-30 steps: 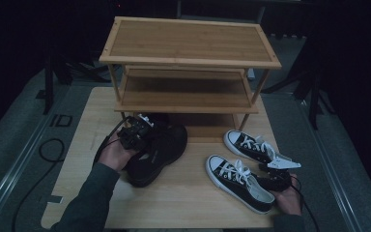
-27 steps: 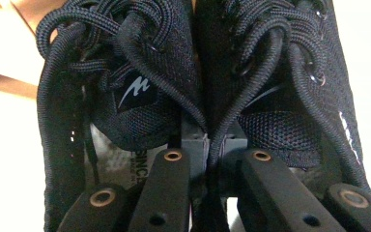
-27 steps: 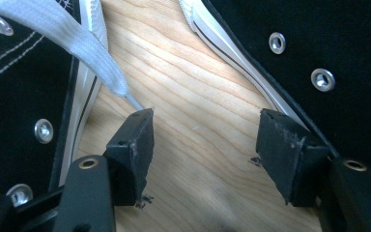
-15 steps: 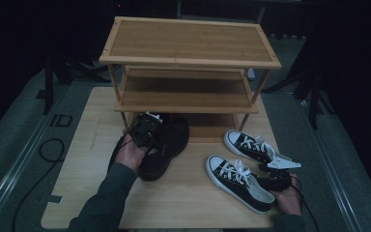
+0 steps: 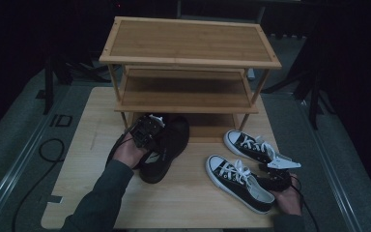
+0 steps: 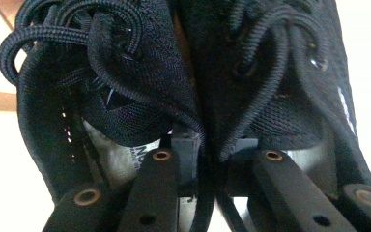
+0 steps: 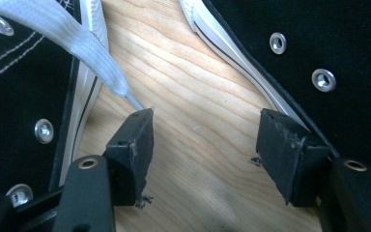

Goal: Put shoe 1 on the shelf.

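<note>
A pair of black lace-up shoes (image 5: pixel 170 144) sits side by side on the wooden table (image 5: pixel 188 205), toes pointing under the rack. My left gripper (image 5: pixel 147 129) comes in from their heel end. In the left gripper view the black shoes (image 6: pixel 140 72) fill the frame, one jaw reaches into each shoe, and my left gripper (image 6: pixel 212 154) is shut on their two touching inner walls. My right gripper (image 5: pixel 272 168) rests low on the table between two black-and-white sneakers (image 5: pixel 239 182) (image 5: pixel 249 144). In its own view my right gripper (image 7: pixel 203 140) is open over bare wood, with nothing between the pads.
A bamboo shoe rack (image 5: pixel 188 43) with three shelves stands at the back of the table. A white lace end (image 7: pixel 67 43) lies by my right gripper's left pad. A black cable (image 5: pixel 38 159) runs over the grey floor to the left.
My left hand has carried the black shoes a little to the right and toward the rack's bottom shelf. My right hand has kept still.
</note>
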